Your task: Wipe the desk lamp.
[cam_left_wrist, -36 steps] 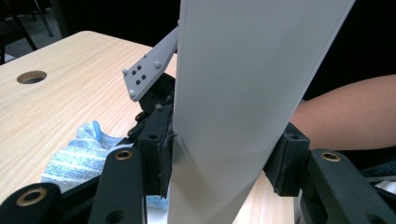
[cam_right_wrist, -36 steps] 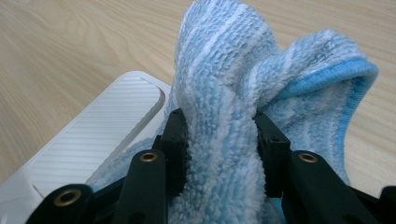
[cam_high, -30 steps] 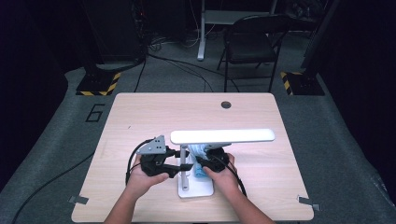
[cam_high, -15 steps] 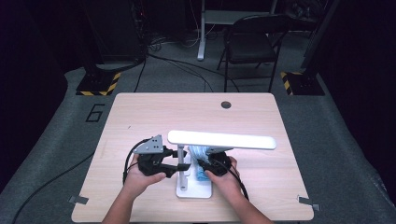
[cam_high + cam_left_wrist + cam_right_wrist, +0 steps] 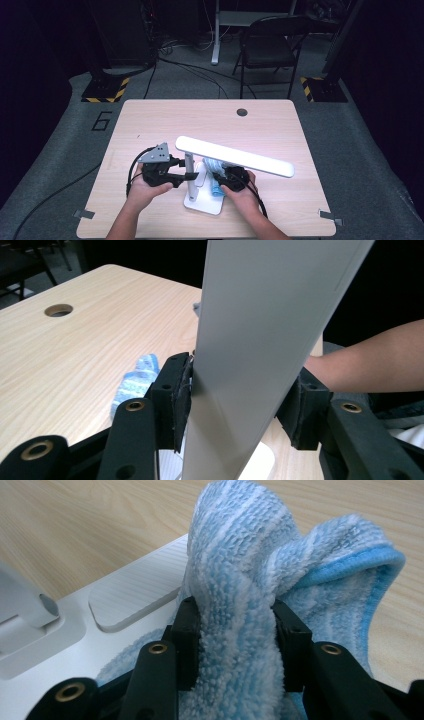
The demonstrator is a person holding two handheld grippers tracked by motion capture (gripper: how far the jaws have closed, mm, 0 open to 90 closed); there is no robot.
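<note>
The left gripper [image 5: 186, 176] clamps the stiff lamp post [image 5: 240, 370] near the table's front edge; the right gripper [image 5: 235, 630] pinches the soft, light blue cloth [image 5: 250, 580] on the lamp base [image 5: 125, 615], easily bunched

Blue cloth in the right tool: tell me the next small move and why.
Probably wipe the cloth across the lamp's base. The right tool is shut on the bunched cloth, just above the white base, while the left tool clamps the lamp's upright post and steadies it.
</note>
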